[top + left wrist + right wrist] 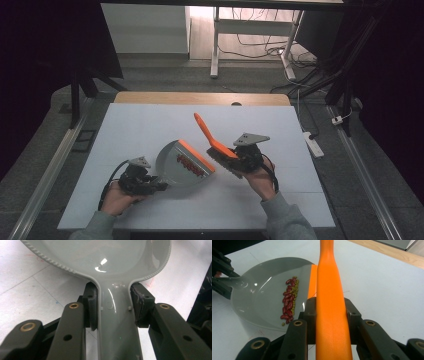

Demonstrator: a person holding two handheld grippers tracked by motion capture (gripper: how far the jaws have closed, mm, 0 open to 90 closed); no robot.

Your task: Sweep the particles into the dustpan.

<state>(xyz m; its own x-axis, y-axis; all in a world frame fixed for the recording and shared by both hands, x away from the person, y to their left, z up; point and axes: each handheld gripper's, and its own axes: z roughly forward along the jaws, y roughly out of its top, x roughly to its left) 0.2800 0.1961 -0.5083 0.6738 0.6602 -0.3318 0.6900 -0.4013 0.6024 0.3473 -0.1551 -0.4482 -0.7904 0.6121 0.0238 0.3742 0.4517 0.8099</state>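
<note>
beans (289, 298) in grey dustpan (259, 290)

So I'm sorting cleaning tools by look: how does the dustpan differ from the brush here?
The dustpan is grey with an orange front lip; the brush is orange all along its handle. The dustpan lies low on the table with red and green beans in it; the brush is raised, handle tilted up. The left gripper holds the dustpan, the right gripper the brush. Both are clamped by their handles.
</note>
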